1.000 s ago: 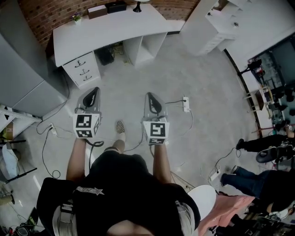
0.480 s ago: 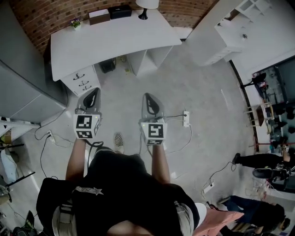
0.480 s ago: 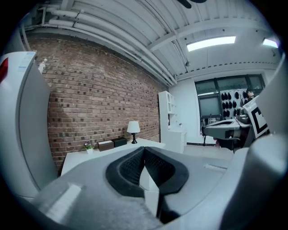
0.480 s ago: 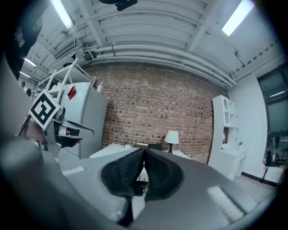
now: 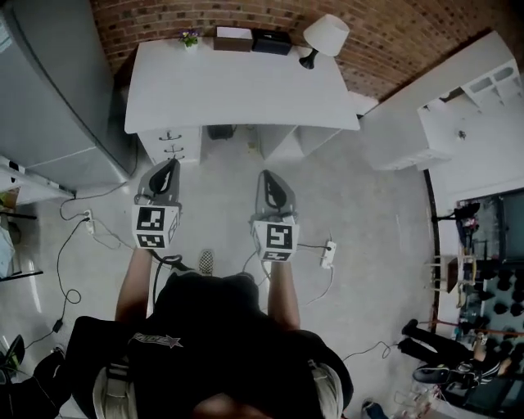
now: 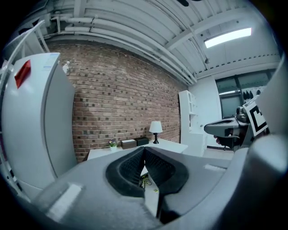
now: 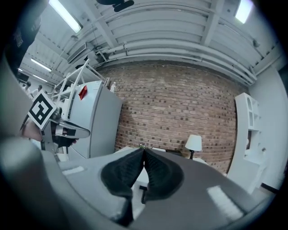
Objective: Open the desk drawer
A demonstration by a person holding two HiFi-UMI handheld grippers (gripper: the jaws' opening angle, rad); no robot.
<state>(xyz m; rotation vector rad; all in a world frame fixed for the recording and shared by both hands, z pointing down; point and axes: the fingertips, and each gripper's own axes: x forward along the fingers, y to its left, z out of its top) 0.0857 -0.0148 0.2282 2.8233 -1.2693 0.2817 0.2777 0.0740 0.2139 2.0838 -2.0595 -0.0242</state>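
Left claw: the grey two-jaw left claw (image 5: pixel 167 166) has its ribbed pads closed tip to tip with nothing between them. It points at the drawer stack.
Right claw: the grey two-jaw right claw (image 5: pixel 270 177) is also closed and empty. It sits beside the left one and aims to the right of the drawer stack, towards the open knee space.
Gap: a strip of bare grey concrete floor (image 5: pixel 214 190) seems to lie between both claws and the drawer stack, so neither touches it.
Task's thing: the white three-drawer stack with dark handles (image 5: pixel 173 146) stands under the left end of the white tabletop (image 5: pixel 237 86), with all its fronts flush and closed.
Key relation: the drawer stack lies straight ahead of the left claw, which looks the nearer one. The handles run crosswise to the claw's line, so the pull would likely come back towards the person.
Next move, as a judgement: the left claw must open before it can take a handle. The task does not say which of the three drawers.
Beyond the stack: a white-shaded table lamp (image 5: pixel 325 37) stands at the tabletop's far right, against the red brick wall (image 5: pixel 164 16).
View difference: only the head view shows the drawer stack and its handles. In the gripper views the jaws cover it, but those views show how the pads meet.
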